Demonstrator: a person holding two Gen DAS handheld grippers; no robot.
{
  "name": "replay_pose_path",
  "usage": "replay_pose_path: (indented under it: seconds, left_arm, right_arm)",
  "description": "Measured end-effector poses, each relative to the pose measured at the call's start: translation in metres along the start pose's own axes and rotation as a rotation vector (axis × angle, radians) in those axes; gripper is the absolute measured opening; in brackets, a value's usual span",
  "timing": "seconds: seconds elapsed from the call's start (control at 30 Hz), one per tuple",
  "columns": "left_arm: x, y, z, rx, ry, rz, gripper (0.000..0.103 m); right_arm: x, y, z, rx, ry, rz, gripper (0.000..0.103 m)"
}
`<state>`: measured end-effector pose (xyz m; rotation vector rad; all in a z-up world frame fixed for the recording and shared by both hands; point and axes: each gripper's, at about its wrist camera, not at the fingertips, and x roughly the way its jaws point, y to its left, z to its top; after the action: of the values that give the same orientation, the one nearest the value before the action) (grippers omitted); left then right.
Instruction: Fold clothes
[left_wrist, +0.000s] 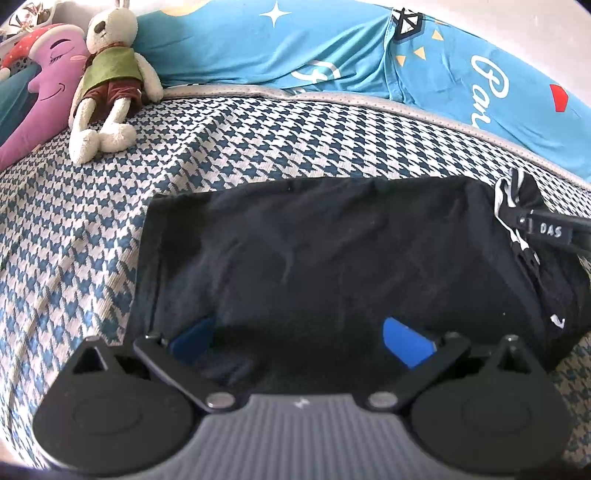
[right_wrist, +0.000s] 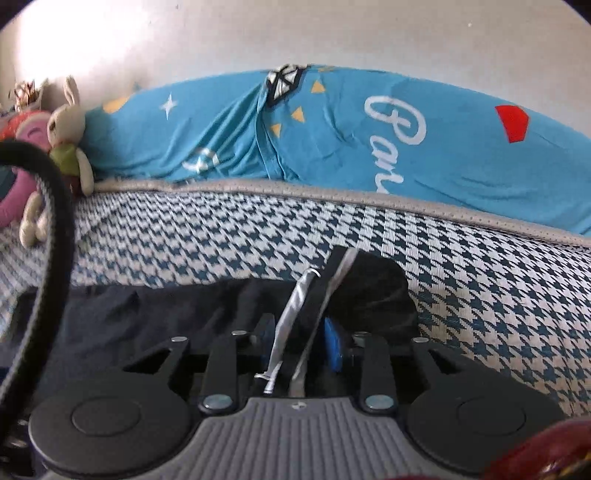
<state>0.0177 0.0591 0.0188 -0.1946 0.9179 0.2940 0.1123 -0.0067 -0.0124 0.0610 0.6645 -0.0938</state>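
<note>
A black garment (left_wrist: 332, 258) lies folded in a rough rectangle on the houndstooth bed cover (left_wrist: 221, 147). My left gripper (left_wrist: 301, 338) is open, its blue pads spread wide just above the garment's near edge. My right gripper (right_wrist: 301, 341) is shut on the garment's black-and-white striped edge (right_wrist: 317, 295). It holds that bunched edge at the garment's right end. The right gripper's fingers (left_wrist: 546, 230) show in the left wrist view, pinching the striped cloth (left_wrist: 511, 192). The garment (right_wrist: 166, 314) spreads to the left in the right wrist view.
A stuffed rabbit (left_wrist: 110, 81) and a purple moon pillow (left_wrist: 40, 92) lie at the far left of the bed. A blue quilt (left_wrist: 332, 51) with white lettering runs along the wall. A black cable (right_wrist: 55, 206) hangs at the left of the right wrist view.
</note>
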Motion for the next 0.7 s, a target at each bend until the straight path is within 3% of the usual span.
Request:
replay_pose_path:
  seconds: [0.3,0.7]
  left_arm:
    - [-0.004,0.002,-0.003,0.002,-0.008,0.022,0.103]
    - [-0.014,0.003,-0.011,0.01,-0.006,0.027,0.103]
  right_arm:
    - [-0.032,0.002,-0.002,0.067,0.025,0.04,0.033]
    - [-0.056,-0.039,-0.02,0.172,0.052,0.023,0.033]
